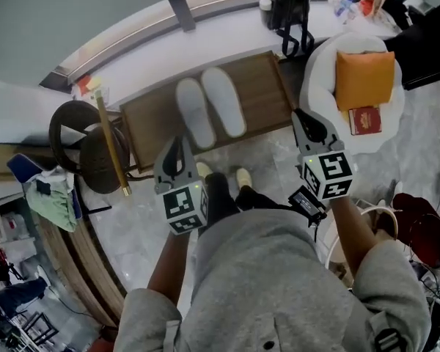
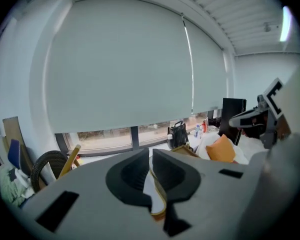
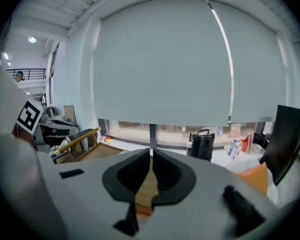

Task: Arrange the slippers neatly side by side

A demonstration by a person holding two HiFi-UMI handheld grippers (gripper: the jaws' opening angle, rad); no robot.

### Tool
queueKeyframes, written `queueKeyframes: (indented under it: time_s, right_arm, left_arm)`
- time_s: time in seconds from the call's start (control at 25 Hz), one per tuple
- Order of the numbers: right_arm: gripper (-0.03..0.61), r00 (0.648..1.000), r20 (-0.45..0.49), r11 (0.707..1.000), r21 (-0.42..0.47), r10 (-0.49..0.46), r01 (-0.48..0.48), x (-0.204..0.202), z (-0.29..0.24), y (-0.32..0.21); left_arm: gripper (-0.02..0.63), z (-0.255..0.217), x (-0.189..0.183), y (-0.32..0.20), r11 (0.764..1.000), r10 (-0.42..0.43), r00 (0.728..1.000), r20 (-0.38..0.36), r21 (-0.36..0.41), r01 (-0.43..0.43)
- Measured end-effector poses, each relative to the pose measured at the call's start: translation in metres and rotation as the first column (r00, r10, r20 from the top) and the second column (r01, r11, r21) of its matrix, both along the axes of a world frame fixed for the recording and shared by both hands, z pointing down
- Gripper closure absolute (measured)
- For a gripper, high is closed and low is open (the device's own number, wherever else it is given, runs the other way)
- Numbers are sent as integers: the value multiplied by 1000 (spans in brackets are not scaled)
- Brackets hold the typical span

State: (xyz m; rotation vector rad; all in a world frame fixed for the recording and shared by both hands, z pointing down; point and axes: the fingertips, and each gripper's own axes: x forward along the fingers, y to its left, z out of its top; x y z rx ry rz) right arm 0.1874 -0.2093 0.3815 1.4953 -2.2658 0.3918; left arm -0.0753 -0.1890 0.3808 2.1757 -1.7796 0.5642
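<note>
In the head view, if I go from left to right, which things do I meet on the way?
green cloth → yellow stick → pair of slippers → black bag → orange cushion

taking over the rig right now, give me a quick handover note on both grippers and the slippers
Left gripper: shut, empty, held near the body, touching nothing.
Right gripper: shut, empty, also held clear.
Slippers: left-hand slipper and right-hand slipper lie side by side on the wooden board, toes pointing the same way.
Done: the pair looks arranged.
Left: probably nothing; the left-hand slipper sits slightly nearer the person, so nudge it level if wanted.
</note>
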Motion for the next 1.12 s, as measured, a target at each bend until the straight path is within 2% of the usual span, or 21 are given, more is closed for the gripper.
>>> queueKeyframes:
  time_s: [0.2, 0.36, 0.68, 1.12]
  right_arm:
    - [543, 998, 61, 999, 23, 34, -36, 6, -24, 24]
    - [543, 996, 86, 999, 41, 7, -11, -5, -35, 38]
    - [543, 994, 101, 996, 72, -52, 44, -29, -44, 34]
    - [543, 993, 101, 996, 73, -64, 57, -20, -34, 42]
  left_arm:
    - [591, -30, 9, 32, 999, -15, 999, -45, 40, 17]
    - [591, -39, 11, 53, 998, -31, 998, -59, 44, 34]
    - [591, -49, 7, 60, 997, -44, 998, -44, 57, 46]
    - [591, -43, 24, 65, 997, -44, 998, -39, 57, 46]
